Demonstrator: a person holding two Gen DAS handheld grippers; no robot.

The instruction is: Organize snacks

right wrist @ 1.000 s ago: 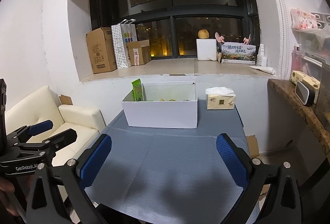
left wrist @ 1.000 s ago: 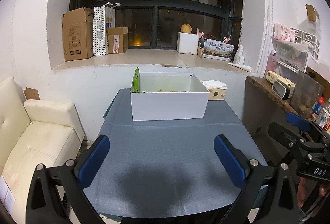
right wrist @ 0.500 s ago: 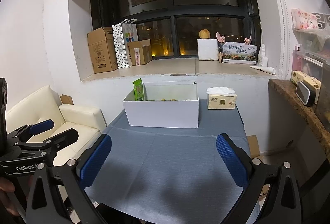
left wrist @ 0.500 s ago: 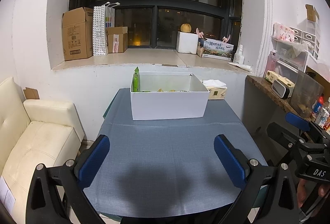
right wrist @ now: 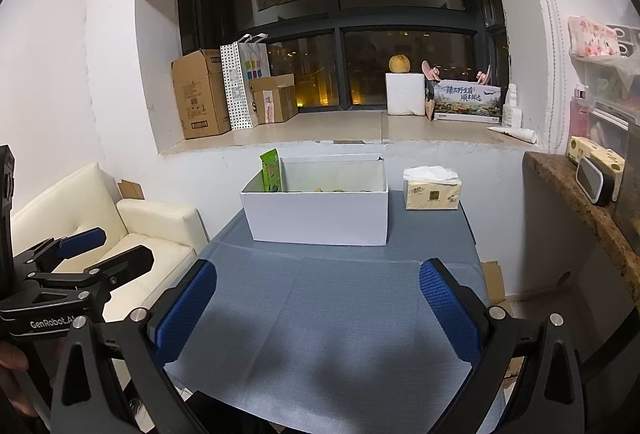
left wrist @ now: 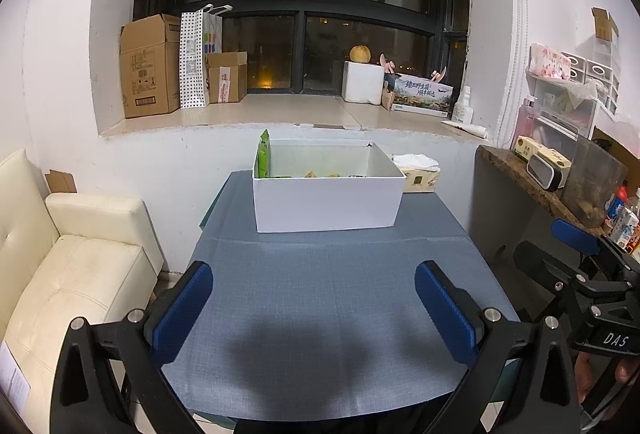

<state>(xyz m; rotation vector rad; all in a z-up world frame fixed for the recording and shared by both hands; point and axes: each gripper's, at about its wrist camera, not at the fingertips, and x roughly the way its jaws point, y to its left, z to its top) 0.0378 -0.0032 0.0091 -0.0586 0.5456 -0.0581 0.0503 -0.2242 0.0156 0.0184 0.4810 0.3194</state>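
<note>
White box [left wrist: 326, 204] with the snacks [left wrist: 320, 175] sat far across the table [left wrist: 320, 314], my left claw [left wrist: 312, 298] and right claw [right wrist: 316, 298] both gaped empty, and reaching blind risked shoving it.

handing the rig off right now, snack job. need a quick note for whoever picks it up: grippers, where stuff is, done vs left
Left gripper: open, empty, held above the near half of the table.
Right gripper: open, empty, same height, to the right of the left one.
White box sits at the far end of the table, a tissue box beside its right side.
Done: a green snack bag stands upright against the box's left wall, and several small snacks lie on its bottom, too low to identify.
Left: no loose snacks visible on the table. Check inside the box before doing more.
</note>
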